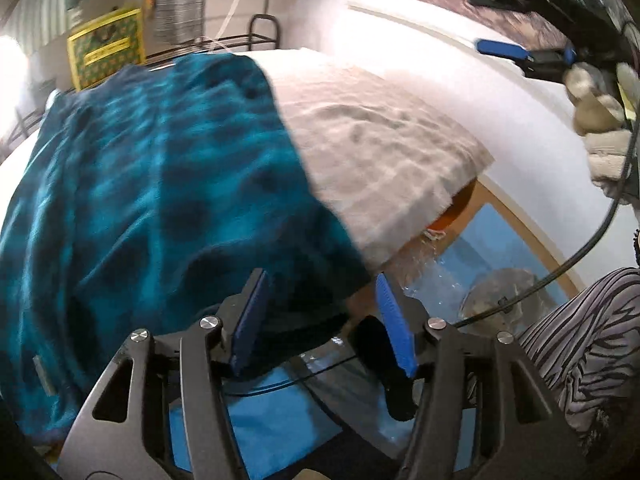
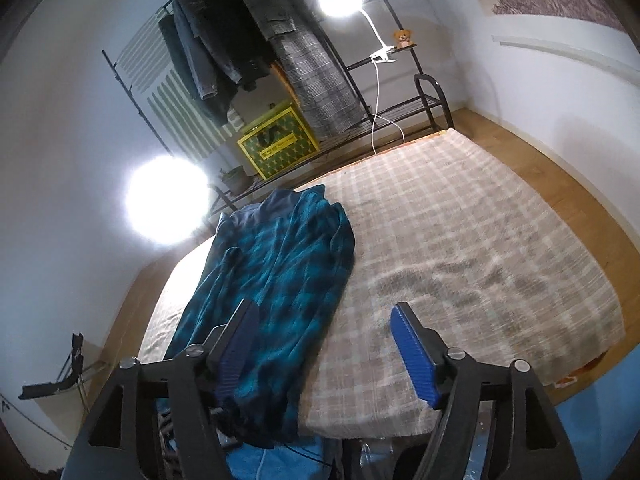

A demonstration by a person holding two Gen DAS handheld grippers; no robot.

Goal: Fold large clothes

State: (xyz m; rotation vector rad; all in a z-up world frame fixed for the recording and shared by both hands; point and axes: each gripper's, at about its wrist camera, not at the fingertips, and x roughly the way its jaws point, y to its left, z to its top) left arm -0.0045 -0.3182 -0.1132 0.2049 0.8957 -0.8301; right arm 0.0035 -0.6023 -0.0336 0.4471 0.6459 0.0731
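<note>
Lying rumpled at frame left, the teal plaid robe (image 2: pixel 276 280) covers the checked bed (image 2: pixel 460 248) — both grippers (image 1: pixel 320 312) (image 2: pixel 324 336) released; clothes rack (image 2: pixel 280 60) upper left.

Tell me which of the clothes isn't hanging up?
The teal plaid garment. It lies spread on the checked blanket, while the dark jackets and grey plaid coat hang on the rack.

Rack: I saw a black clothes rack (image 2: pixel 340 64) with coats (image 2: pixel 256 32).
Box: a yellow-green box (image 2: pixel 278 142) stood under it.
Shelf: a teddy bear (image 2: pixel 402 38).
</note>
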